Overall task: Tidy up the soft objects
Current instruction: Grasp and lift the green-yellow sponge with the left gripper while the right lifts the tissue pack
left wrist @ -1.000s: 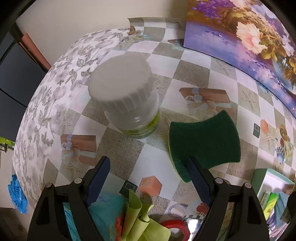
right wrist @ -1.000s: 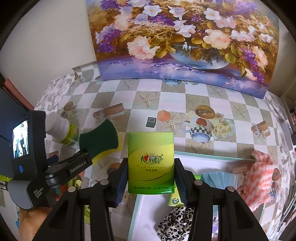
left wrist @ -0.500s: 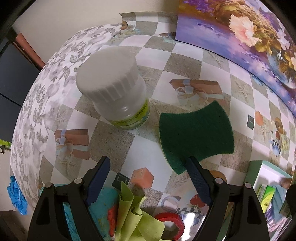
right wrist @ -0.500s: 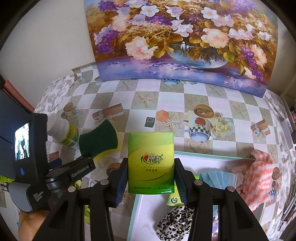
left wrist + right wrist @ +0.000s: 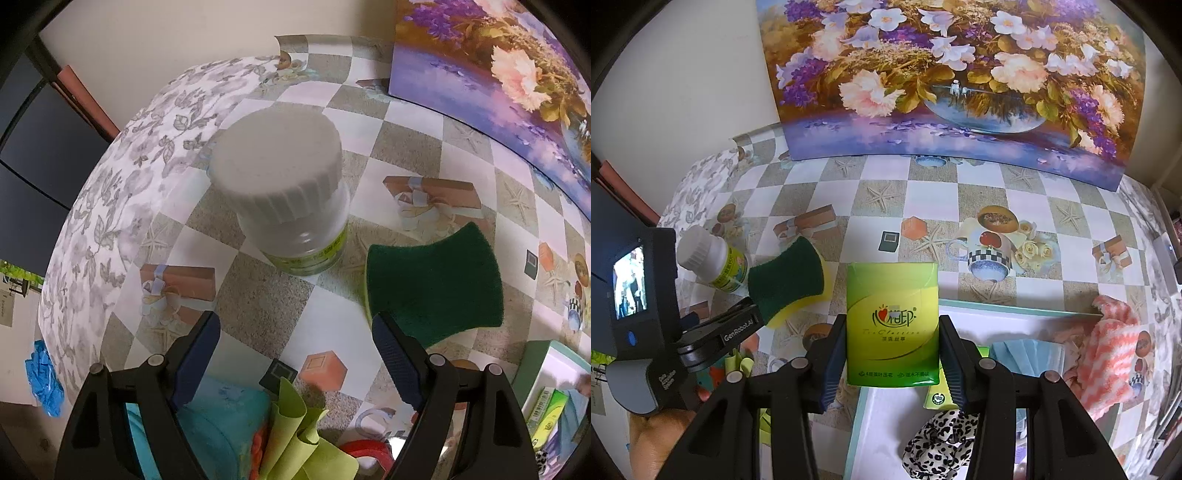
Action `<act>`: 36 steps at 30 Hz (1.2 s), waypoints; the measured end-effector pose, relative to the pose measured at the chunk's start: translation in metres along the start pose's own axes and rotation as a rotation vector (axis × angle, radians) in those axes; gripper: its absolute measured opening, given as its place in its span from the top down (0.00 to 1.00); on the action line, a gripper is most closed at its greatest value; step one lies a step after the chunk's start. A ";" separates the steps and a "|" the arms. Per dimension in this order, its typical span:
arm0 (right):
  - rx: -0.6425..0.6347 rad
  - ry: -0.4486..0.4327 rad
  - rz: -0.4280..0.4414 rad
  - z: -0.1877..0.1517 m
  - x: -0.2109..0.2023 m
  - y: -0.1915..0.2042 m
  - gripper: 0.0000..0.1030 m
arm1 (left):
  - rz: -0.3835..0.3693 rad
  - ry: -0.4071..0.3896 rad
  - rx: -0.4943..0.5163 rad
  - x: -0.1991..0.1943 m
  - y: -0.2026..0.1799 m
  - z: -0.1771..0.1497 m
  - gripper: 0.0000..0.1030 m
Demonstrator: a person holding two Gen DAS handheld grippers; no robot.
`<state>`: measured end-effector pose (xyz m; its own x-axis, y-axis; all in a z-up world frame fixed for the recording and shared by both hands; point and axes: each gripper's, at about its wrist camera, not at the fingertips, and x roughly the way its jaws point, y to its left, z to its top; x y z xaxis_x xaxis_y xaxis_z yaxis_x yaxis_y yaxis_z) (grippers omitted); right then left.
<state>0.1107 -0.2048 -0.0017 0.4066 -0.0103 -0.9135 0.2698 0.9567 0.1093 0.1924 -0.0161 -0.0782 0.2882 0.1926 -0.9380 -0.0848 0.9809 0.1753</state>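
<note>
My right gripper [image 5: 892,363] is shut on a green tissue pack [image 5: 892,321] and holds it above the near left corner of a white tray [image 5: 1015,314]. In the tray lie a pink striped cloth [image 5: 1108,358], a blue mask [image 5: 1027,352] and a leopard-print scrunchie [image 5: 938,443]. My left gripper [image 5: 295,365] is open and empty. It hovers over the table just short of a green sponge [image 5: 436,284], which also shows in the right wrist view [image 5: 788,278]. A white-capped bottle [image 5: 284,184] stands to the sponge's left.
Below the left gripper lie a teal cloth [image 5: 221,424], folded yellow-green sheets [image 5: 299,435] and a red tape roll [image 5: 365,454]. A flower painting [image 5: 953,74] leans on the wall at the back. The table edge falls away at left.
My left gripper has moved a little towards the bottle and sponge, still open. My right gripper holds the tissue pack in nearly the same place.
</note>
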 end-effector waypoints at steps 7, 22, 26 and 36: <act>-0.001 0.001 0.001 -0.001 0.000 0.000 0.52 | -0.001 0.003 0.039 -0.003 -0.007 -0.002 0.18; 0.011 0.006 0.004 -0.001 0.001 -0.005 0.52 | -0.133 0.064 0.084 -0.008 -0.028 -0.008 0.18; 0.018 0.005 0.008 0.000 0.000 -0.009 0.52 | -0.168 0.055 0.123 -0.013 -0.039 -0.010 0.18; 0.045 0.011 0.007 -0.001 0.001 -0.022 0.52 | -0.248 -0.025 0.192 -0.021 -0.063 -0.011 0.18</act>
<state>0.1041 -0.2253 -0.0056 0.3993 -0.0003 -0.9168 0.3062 0.9426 0.1331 0.1810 -0.0825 -0.0735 0.3013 -0.0551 -0.9519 0.1724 0.9850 -0.0024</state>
